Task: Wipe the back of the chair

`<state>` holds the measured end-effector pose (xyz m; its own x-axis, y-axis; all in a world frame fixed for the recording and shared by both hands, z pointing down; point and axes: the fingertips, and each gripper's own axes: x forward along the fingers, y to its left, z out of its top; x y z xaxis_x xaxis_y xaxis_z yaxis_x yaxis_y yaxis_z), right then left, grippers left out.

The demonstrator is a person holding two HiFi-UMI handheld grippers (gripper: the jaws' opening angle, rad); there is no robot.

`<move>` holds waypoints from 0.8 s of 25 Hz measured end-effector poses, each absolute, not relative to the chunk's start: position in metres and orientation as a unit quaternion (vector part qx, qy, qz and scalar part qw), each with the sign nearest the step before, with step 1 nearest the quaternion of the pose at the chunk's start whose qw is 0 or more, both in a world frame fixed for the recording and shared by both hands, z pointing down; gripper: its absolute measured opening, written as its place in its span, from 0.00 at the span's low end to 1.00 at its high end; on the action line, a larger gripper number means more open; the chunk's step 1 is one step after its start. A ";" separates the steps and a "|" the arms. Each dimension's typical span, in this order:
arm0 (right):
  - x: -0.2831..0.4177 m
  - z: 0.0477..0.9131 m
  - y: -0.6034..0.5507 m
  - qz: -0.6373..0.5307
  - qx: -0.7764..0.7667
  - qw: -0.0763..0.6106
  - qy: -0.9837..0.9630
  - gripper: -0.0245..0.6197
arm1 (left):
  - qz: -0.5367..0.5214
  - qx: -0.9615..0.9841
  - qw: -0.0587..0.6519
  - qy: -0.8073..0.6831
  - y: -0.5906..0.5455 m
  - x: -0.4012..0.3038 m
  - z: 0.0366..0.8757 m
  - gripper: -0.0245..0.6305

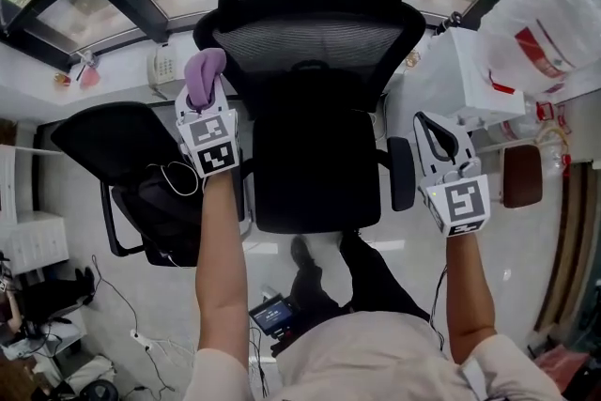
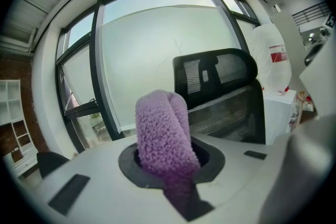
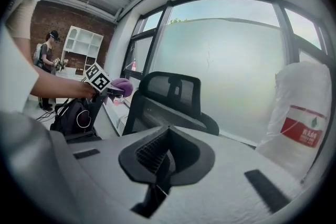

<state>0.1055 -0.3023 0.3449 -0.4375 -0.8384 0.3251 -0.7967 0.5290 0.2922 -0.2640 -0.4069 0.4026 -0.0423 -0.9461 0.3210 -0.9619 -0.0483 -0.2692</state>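
The black mesh office chair (image 1: 315, 42) stands before me with its backrest toward the window. A folded purple cloth (image 1: 205, 72) sticks up from my left gripper (image 1: 204, 87), which is shut on it. The cloth sits right at the left edge of the backrest; I cannot tell whether it touches. In the left gripper view the cloth (image 2: 163, 134) fills the jaws, with the chair (image 2: 223, 89) behind to the right. My right gripper (image 1: 434, 138) is shut with nothing in it, held right of the chair beside the armrest (image 1: 402, 172). The right gripper view shows the chair (image 3: 168, 99) and cloth (image 3: 122, 86).
A second black chair (image 1: 108, 141) and a dark backpack (image 1: 174, 202) stand close on the left. A white plastic bag (image 1: 545, 23) rests on a white box (image 1: 470, 80) at right. A phone (image 1: 164, 66) sits on the window ledge. A person (image 3: 47, 50) stands far behind.
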 end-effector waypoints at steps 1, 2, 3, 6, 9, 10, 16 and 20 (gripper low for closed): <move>0.106 0.355 -0.308 -0.045 0.479 0.219 -0.849 0.03 | 0.213 0.689 0.021 -0.692 -0.415 -0.264 0.410 0.13; 0.107 0.365 -0.312 -0.041 0.476 0.220 -0.851 0.03 | 0.212 0.687 0.024 -0.695 -0.423 -0.264 0.417 0.13; 0.107 0.376 -0.316 -0.035 0.473 0.224 -0.852 0.03 | 0.210 0.684 0.027 -0.698 -0.431 -0.265 0.424 0.13; 0.112 0.412 -0.323 -0.013 0.463 0.242 -0.852 0.03 | 0.204 0.675 0.031 -0.708 -0.454 -0.266 0.441 0.13; 0.123 0.443 -0.329 0.001 0.460 0.259 -0.849 0.03 | 0.212 0.668 0.011 -0.713 -0.472 -0.262 0.457 0.13; 0.127 0.451 -0.330 0.006 0.460 0.265 -0.848 0.03 | 0.219 0.667 0.001 -0.712 -0.477 -0.259 0.463 0.13; 0.137 0.461 -0.344 -0.016 0.459 0.244 -0.854 0.03 | 0.259 0.665 -0.062 -0.698 -0.494 -0.224 0.483 0.13; 0.123 0.464 -0.384 -0.044 0.478 0.233 -0.846 0.03 | 0.249 0.663 -0.061 -0.704 -0.502 -0.213 0.492 0.13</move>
<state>0.1235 -0.3845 0.4643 -0.4345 -0.8289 0.3524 -0.7881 0.5393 0.2967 -0.2126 -0.5022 0.4920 -0.1147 -0.9630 0.2439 -0.9027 -0.0014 -0.4303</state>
